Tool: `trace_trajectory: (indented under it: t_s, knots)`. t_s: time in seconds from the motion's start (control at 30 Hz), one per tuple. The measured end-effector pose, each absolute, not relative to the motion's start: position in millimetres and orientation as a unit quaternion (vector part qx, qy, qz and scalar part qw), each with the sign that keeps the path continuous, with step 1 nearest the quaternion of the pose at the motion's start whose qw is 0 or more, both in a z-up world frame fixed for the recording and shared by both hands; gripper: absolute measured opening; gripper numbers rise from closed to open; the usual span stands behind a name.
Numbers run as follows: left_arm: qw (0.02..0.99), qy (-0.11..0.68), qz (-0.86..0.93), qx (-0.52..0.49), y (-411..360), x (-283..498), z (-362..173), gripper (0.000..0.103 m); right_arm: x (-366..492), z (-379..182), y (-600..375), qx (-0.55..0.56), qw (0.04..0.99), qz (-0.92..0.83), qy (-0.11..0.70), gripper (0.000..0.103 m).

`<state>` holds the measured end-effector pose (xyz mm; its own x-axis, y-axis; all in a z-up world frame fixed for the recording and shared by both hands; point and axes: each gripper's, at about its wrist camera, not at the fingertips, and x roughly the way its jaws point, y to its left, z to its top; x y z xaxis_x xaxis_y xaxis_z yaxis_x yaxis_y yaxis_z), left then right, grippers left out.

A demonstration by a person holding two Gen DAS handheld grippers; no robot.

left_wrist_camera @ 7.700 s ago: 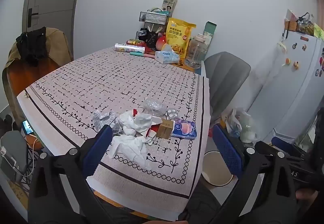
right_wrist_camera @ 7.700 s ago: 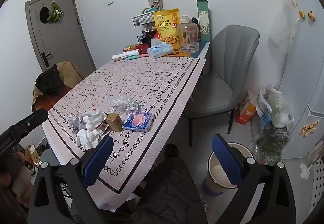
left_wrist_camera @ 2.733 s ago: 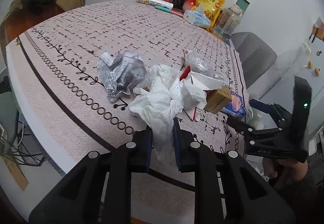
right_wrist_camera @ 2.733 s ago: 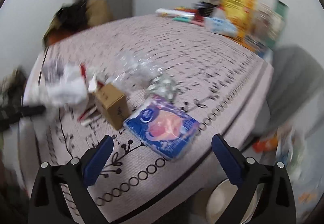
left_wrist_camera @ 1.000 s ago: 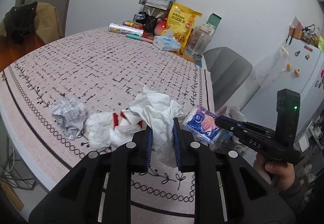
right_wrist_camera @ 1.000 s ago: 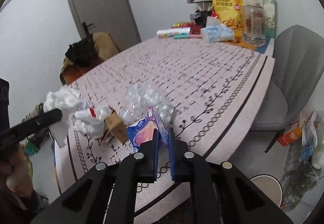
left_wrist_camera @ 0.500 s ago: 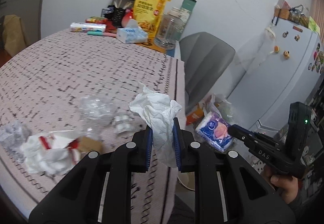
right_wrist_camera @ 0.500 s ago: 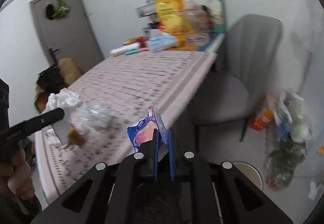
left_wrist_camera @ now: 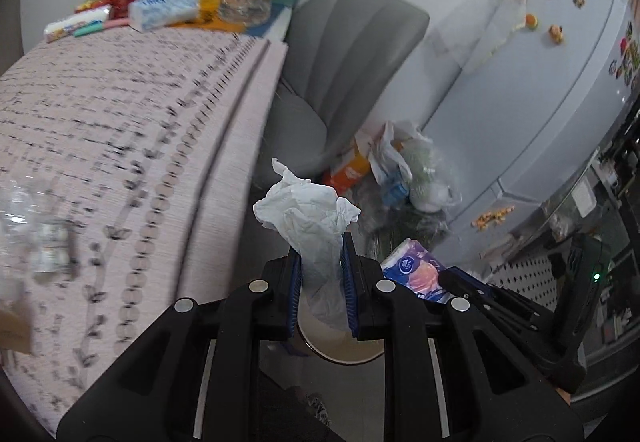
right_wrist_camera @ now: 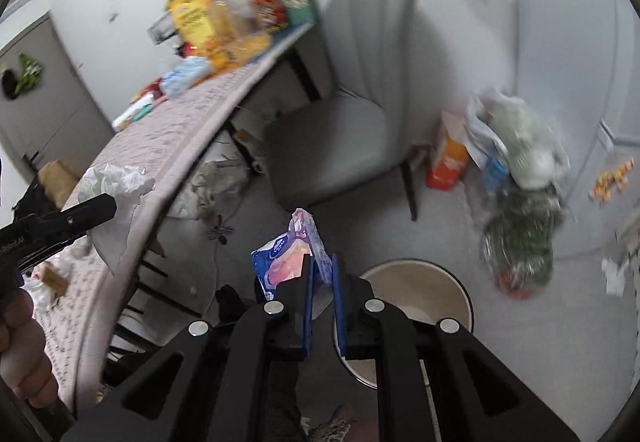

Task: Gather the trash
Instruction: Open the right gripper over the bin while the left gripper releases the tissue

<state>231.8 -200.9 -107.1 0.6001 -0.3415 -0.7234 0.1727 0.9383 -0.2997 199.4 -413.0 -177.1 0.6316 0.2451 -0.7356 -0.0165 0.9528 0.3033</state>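
Right now we have our left gripper (left_wrist_camera: 320,262) clenched on a crumpled white tissue (left_wrist_camera: 308,210), which sticks up toward 12 o'clock from between the pads. Our right gripper (right_wrist_camera: 320,282) is clamped on a blue tissue packet (right_wrist_camera: 292,254), its bulk leaning to 11 o'clock. Both hang off the table (left_wrist_camera: 120,102) edge, the round trash bin (right_wrist_camera: 416,294) at 3 o'clock below the packet.

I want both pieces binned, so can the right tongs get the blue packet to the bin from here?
Probably yes: the right tongs grip the blue packet just beside the open bin, with nothing between.
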Motion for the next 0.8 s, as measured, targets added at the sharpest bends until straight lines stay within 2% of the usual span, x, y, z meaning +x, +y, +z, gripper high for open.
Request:
trace_trajectory:
  t_s: [0.37, 0.4, 0.43, 0.47, 0.5, 0.8]
  knots:
    - [0.856, 0.487, -0.153, -0.078, -245.3, 258.4, -158.0, 0.019, 210.8, -255.0, -457.2, 0.182, 0.874, 0.046, 0.448, 0.013]
    - [0.853, 0.493, -0.153, -0.077, -248.8, 260.3, -163.1, 0.019, 211.8, -260.6, -459.5, 0.185, 0.873, 0.048, 0.448, 0.017]
    - [0.851, 0.497, -0.154, -0.074, -252.0, 262.1, -167.4, 0.019, 212.9, -265.1, -462.8, 0.187, 0.874, 0.047, 0.447, 0.025]
    - [0.848, 0.502, -0.155, -0.071, -256.0, 263.7, -172.0, 0.019, 212.2, -266.9, -465.3, 0.189, 0.875, 0.044, 0.443, 0.051]
    - [0.845, 0.506, -0.156, -0.070, -258.3, 265.4, -175.9, 0.019, 209.8, -267.9, -468.9, 0.192, 0.880, 0.039, 0.433, 0.065]
    - [0.810, 0.552, -0.191, -0.047, -317.5, 275.6, -227.4, 0.019, 188.1, -264.5, -510.8, 0.222, 0.868, 0.000, 0.445, 0.065]
